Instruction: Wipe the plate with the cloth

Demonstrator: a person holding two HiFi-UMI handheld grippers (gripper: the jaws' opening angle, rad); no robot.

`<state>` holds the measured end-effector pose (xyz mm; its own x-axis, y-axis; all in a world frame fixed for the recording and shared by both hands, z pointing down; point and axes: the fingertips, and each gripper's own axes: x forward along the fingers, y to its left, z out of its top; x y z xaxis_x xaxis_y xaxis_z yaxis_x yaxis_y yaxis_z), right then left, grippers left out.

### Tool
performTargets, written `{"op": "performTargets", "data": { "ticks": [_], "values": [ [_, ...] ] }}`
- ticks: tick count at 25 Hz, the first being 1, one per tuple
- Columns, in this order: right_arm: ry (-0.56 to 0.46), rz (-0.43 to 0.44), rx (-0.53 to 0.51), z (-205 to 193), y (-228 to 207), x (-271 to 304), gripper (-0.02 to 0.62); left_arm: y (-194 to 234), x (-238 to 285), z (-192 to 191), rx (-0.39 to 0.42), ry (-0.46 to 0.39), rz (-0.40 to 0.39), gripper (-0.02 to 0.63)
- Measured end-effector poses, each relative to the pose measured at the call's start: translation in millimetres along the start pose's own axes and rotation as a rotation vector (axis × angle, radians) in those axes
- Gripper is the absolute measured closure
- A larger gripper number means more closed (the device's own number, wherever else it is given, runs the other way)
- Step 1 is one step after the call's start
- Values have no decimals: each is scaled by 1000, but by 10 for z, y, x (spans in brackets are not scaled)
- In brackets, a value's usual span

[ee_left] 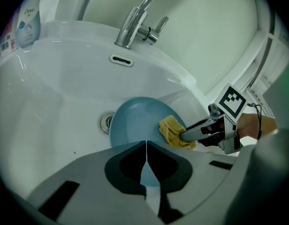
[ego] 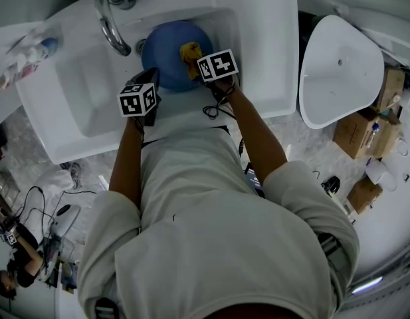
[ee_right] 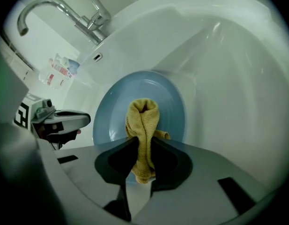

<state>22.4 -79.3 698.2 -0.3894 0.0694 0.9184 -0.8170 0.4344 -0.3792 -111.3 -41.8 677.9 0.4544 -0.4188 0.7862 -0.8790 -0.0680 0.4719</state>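
The person's pale shirt (ego: 211, 231) fills the lower head view, with both bare forearms reaching forward over a white sink (ego: 72, 105). A blue plate (ego: 166, 58) rests tilted in the basin, its upper rim near the drain (ee_left: 106, 123) and below the chrome faucet (ego: 110, 25). The right hand-held gripper (ego: 199, 70) has its jaws clamped on a yellow cloth (ee_right: 143, 121). The cloth stands folded between the pads, and its free end lies against the plate's inner face, toward the rim on the person's right. The left hand-held gripper (ego: 153, 78) is at the plate's near-left rim. In its own view the jaws are drawn together tip to tip with nothing seen clamped, and the blue of the plate shows through the narrow slit behind the tips. From the right gripper view, its tip sits just beside the plate's edge. A white labelled bottle (ee_left: 28, 22) stands on the sink's ledge to the left of the faucet. A second white basin (ego: 337, 72) leans well apart on the right, with cardboard boxes (ego: 361, 135) below it on the floor.
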Motion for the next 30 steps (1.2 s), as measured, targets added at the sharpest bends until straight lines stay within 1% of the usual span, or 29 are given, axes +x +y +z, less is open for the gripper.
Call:
{"op": "performTargets", "data": {
  "ticks": [5,11,15,20,24,27,30],
  "values": [
    [-51,-43,37,259,-128,-6,518,106,-13,49,-7,3,5,581],
    [-82,-60,39,578,-133,32,518,220,-77,71,-25,-3,10,581],
    [-88,-69,-8,741,-34,130,518,281,-107,78,-41,-12,10,581],
    [-82,-67,-77,818,189,280,518,325,-169,92,-56,-31,7,581],
    [-71,-29,-107,819,416,359,518,380,-246,98,-65,-46,9,581],
    [-69,-20,-141,787,542,424,518,415,-301,91,-68,-51,11,581],
    [-39,0,-182,688,703,445,518,439,-349,73,-66,-53,12,581]
  ]
}}
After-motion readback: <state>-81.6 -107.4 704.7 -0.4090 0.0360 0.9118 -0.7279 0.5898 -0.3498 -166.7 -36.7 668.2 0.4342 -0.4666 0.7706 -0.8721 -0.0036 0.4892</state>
